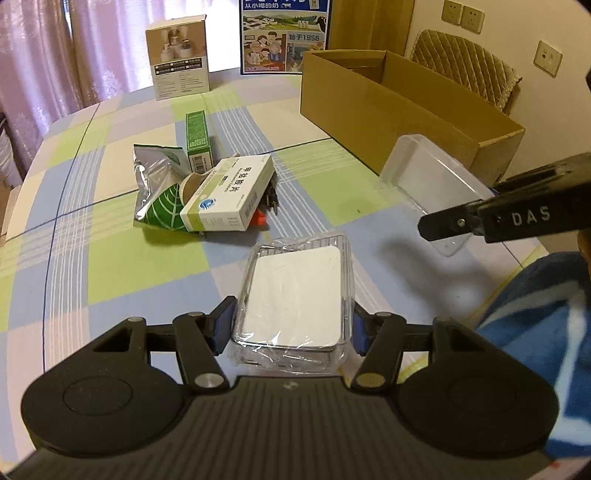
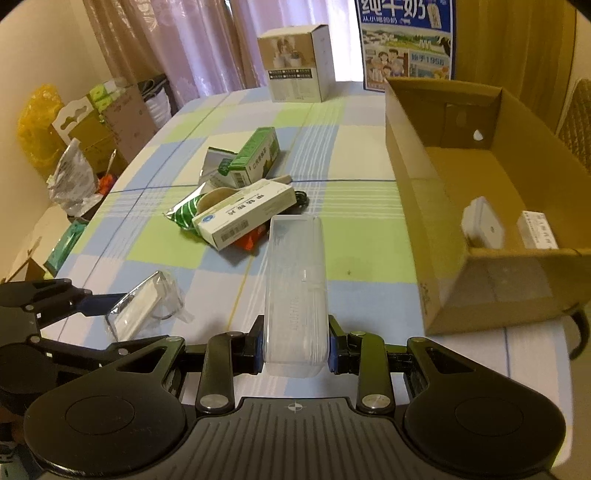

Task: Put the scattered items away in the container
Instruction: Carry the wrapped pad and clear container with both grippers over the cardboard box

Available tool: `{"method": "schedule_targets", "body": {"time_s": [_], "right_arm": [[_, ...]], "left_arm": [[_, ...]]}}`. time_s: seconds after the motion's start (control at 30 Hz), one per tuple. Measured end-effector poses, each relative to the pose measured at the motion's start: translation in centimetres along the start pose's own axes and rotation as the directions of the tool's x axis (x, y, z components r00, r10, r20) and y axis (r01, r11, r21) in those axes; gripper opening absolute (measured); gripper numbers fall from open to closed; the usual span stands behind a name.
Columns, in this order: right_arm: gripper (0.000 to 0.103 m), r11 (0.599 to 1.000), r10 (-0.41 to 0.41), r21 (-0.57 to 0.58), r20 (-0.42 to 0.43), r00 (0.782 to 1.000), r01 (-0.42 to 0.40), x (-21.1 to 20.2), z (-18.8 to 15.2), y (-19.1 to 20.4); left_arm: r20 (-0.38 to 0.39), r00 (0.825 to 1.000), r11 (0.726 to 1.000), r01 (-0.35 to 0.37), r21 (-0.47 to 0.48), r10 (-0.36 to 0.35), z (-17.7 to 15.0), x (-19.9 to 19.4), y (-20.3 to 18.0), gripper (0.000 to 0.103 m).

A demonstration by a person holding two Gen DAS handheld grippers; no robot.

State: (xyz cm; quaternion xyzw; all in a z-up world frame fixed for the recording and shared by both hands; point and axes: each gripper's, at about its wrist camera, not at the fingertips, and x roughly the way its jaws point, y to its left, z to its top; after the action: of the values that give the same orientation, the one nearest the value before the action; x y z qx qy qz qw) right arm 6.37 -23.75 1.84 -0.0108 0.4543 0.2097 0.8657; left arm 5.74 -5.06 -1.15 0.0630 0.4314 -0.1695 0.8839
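Observation:
My left gripper (image 1: 293, 326) is shut on a clear plastic case with a white insert (image 1: 295, 295), held above the checked tablecloth; it also shows in the right wrist view (image 2: 144, 310). My right gripper (image 2: 295, 349) is shut on a long clear plastic box (image 2: 297, 280), seen in the left wrist view (image 1: 432, 184) beside the open cardboard box (image 1: 406, 114). The cardboard box (image 2: 480, 280) holds a small white case (image 2: 482, 225) and a white packet (image 2: 537, 229). A pile lies mid-table: a white-green medicine box (image 1: 229, 195), a green carton (image 1: 197, 142), a foil pouch (image 1: 157, 184).
A white product box (image 1: 179, 55) and a blue milk carton case (image 1: 284, 35) stand at the table's far edge. A chair (image 1: 465, 66) is behind the cardboard box. Bags and boxes (image 2: 74, 147) sit on the floor left of the table.

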Motion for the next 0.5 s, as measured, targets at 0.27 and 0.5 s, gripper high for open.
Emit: {"method": "schedule_targets", "body": {"time_s": [0.27,0.5], "right_arm": [[0.028,0.999,-0.041,0.003,0.005,0.999,0.041,-1.7,-2.7,-0.8],[0.028,0.999,-0.034,0.028,0.025,0.999,0.034,-2.8,-4.0,-1.5]], "left_arm": [[0.022,0.999,0.998,-0.028,-0.063,0.029,-1.1,-1.6,-1.3,0.056],[0.034,0.998,0.996,-0.049,-0.077,0.052,-1.5,-2.7,-1.9,0.056]]}}
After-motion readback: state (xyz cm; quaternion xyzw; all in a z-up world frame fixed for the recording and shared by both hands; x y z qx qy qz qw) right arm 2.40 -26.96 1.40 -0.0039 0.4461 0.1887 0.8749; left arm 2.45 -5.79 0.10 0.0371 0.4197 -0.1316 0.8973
